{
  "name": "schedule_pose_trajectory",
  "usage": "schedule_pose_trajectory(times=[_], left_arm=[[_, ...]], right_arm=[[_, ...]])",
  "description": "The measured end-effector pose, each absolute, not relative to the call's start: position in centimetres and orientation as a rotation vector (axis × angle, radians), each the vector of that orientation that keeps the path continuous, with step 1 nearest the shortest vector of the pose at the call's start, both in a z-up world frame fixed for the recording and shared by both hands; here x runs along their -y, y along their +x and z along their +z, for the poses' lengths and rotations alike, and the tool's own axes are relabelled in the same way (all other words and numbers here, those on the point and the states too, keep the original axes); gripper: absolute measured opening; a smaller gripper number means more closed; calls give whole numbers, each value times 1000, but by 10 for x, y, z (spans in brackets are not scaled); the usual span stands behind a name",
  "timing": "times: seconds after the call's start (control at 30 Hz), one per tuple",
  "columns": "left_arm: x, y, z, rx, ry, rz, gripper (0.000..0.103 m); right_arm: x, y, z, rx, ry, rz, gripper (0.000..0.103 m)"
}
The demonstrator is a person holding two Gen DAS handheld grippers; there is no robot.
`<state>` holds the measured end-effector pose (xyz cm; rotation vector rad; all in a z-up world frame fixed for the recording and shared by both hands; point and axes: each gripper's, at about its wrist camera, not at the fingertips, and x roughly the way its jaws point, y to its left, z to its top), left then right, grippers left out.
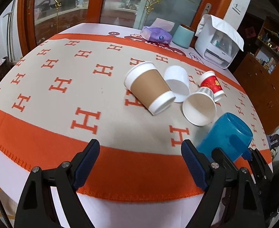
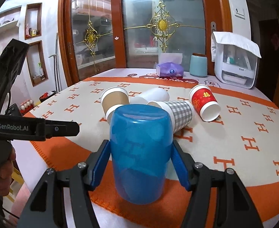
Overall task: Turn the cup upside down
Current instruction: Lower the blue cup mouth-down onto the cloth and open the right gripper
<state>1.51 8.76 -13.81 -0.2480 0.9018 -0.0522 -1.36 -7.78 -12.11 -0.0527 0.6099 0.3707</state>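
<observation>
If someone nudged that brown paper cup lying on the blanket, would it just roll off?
The brown cup lies on its side, so it would probably roll, curving because it tapers. The white cup touching it might block it. It looks like empty paper, so likely light and easy to crush. The soft blanket should slow it.

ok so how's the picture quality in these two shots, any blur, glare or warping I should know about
Left wrist view: strong fisheye bend, the blanket bulges like a dome; the blue cup is motion-smeared, while the brown-sleeved cup stays sharp. Right wrist view: dark vignette in the corners, the door frame bows; the blue cup in the right tool looks slightly soft, with dull glare on its upturned base.
</observation>
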Motion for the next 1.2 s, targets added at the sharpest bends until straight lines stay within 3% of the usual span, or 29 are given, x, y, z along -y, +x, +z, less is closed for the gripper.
schedule_pose_trajectory(times=[0.5, 0.67, 1.2], left_arm=[[-75, -3, -130, -884, -193, -90, 86], [-73, -6, -129, -897, -190, -100, 90], [-67, -25, -114, -881, -157, -95, 93]], right_arm=[[73, -31, -125, -621, -132, 353, 65], [84, -30, -120, -641, -60, 341, 74], [107, -51, -77, -700, 91, 329, 74]])
